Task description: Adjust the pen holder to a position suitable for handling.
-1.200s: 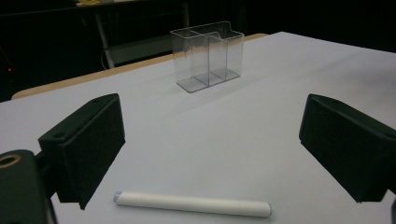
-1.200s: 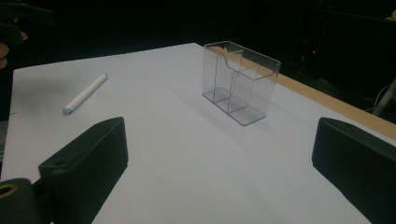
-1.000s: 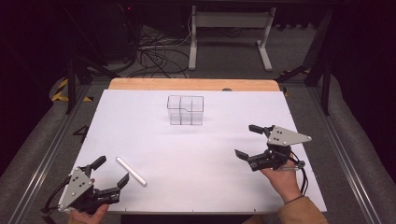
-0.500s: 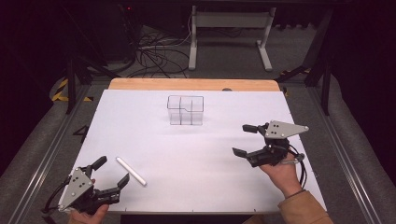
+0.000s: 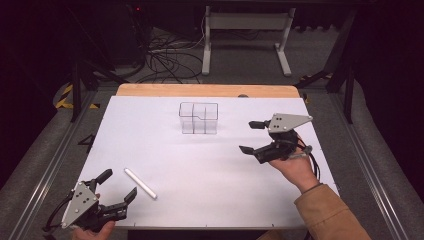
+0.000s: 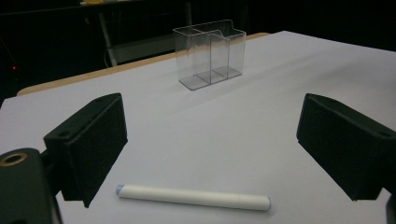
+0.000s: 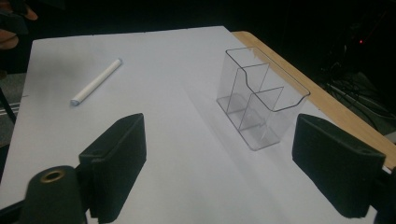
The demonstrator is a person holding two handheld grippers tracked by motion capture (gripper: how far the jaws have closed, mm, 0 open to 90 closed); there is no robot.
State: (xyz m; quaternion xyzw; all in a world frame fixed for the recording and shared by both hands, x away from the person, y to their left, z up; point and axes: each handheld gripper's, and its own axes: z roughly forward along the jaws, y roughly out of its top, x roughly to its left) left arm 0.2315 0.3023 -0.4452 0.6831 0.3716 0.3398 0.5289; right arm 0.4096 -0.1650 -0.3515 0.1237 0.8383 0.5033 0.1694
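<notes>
left hand-held gripper [image 5: 119,186]: low at the near left corner of the tabletop [image 5: 210,165], jaws wide apart, nothing between them.
white marker [image 5: 140,183]: flat on the tabletop, just beside the left hand-held gripper, untouched; in the left gripper view [image 6: 193,197] lying crosswise just ahead of the open jaws, capped end at the left.
right hand-held gripper [image 5: 250,136]: raised over the right side of the tabletop, pointing left, jaws apart and just been closing a little, nothing between them.
clear organizer [image 5: 199,118]: upright toward the far middle of the tabletop, divided into compartments, all bare; in the right gripper view [image 7: 261,95] ahead between the jaws, apart from them.
marker to organizer: well apart.
right hand [image 5: 295,167]: under the gripper body, tan sleeve [image 5: 327,215] behind it.
</notes>
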